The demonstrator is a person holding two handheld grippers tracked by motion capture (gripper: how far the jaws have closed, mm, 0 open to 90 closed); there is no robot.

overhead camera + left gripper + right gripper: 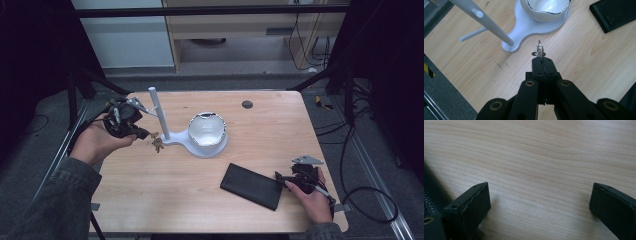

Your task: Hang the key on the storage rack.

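Left tool clamped on key ring | right tool jaws apart above table

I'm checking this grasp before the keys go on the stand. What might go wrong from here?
1. The left gripper pinches the key ring only at its very tips, so the keys may slip or swing loose.
2. The white stand's post is thin and close by; a nudge might tip the stand and shift the bowl.
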